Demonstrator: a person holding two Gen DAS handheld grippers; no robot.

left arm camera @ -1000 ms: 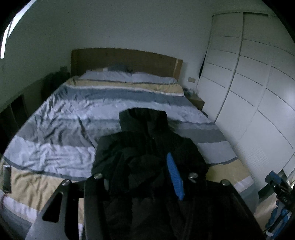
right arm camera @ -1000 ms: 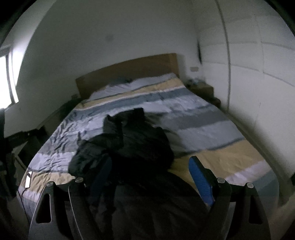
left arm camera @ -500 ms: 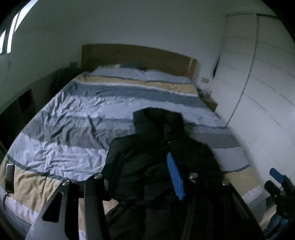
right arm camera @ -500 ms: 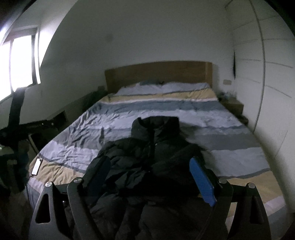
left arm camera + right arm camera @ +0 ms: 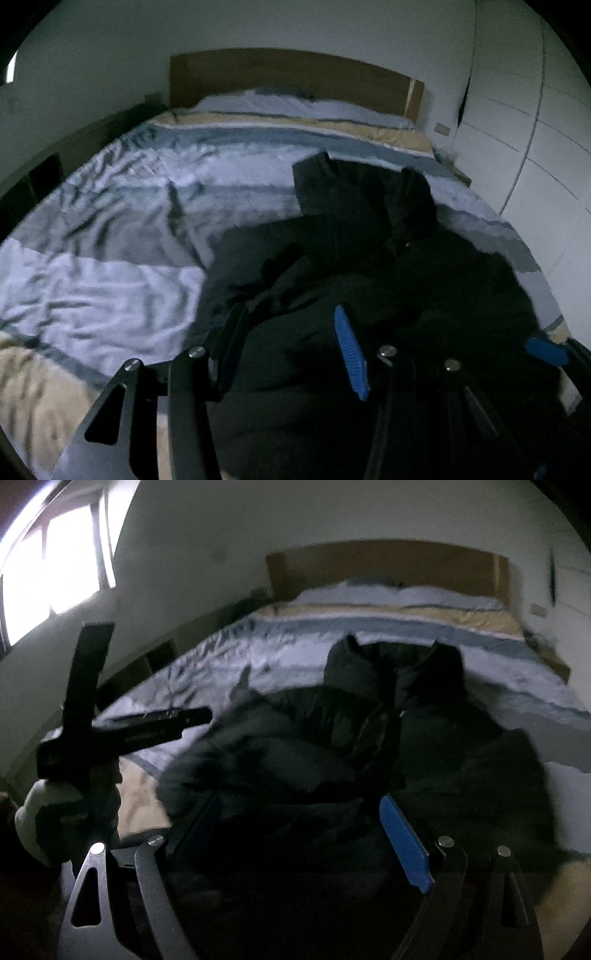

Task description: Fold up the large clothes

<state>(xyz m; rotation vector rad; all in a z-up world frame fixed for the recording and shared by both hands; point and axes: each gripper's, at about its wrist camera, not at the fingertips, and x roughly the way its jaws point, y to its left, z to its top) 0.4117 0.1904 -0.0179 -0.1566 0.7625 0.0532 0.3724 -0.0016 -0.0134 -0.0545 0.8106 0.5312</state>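
A large black padded jacket lies crumpled on the striped bed, collar toward the headboard; it also shows in the right wrist view. My left gripper is open, its blue-padded fingers just above the jacket's near hem. My right gripper is open over the jacket's near edge. The left gripper's body appears at the left of the right wrist view, and a blue pad of the right gripper shows at the right edge of the left wrist view.
A wooden headboard and pillows are at the far end. White wardrobe doors run along the right side. A bright window and a low dark shelf are on the left.
Both grippers have moved forward and down toward the jacket's near hem, which now fills more of each view. Both stay open.
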